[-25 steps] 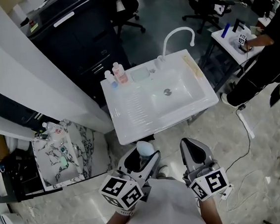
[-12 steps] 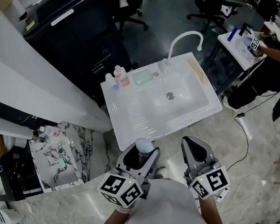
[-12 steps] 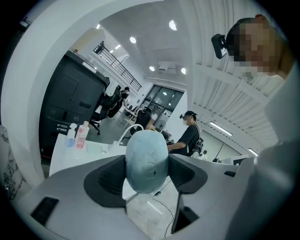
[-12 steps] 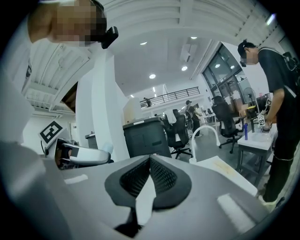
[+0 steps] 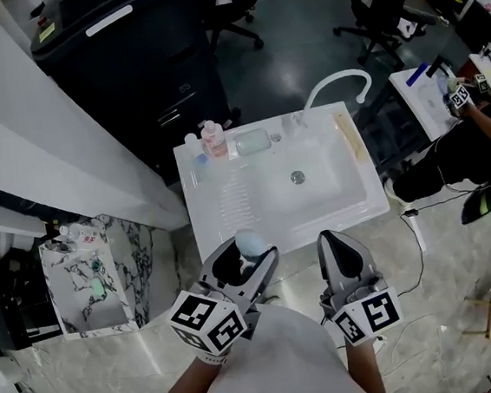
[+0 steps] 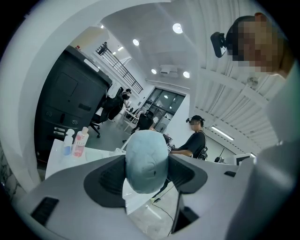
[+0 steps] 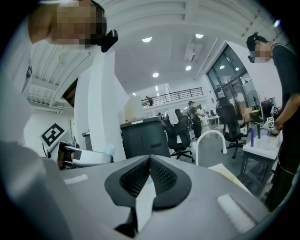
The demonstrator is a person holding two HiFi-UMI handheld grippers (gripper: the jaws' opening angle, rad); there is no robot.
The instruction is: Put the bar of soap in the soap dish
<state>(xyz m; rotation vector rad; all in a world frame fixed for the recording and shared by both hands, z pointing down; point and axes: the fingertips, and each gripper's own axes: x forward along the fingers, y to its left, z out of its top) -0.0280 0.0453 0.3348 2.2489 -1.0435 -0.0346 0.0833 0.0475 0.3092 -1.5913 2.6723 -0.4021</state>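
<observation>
While the left gripper [image 5: 247,257] clamps the pale-blue soap [image 5: 249,242], well short of the dish [image 5: 251,141] behind the sink [image 5: 229,210], the right gripper [image 5: 336,256] stays out of it, closed and empty. Soap looks hard, light, likely slippery; its broad sides suit gripping.

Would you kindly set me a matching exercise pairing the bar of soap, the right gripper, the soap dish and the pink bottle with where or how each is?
Things:
1. bar of soap
2. right gripper
3. soap dish
4. pink bottle

Places or states:
A. shut, with nothing between its jaws
B. on the sink ledge, between the pink bottle and the tap
C. clamped in the left gripper
D. standing beside a smaller bottle

Pairs: 1-C, 2-A, 3-B, 4-D.
</observation>
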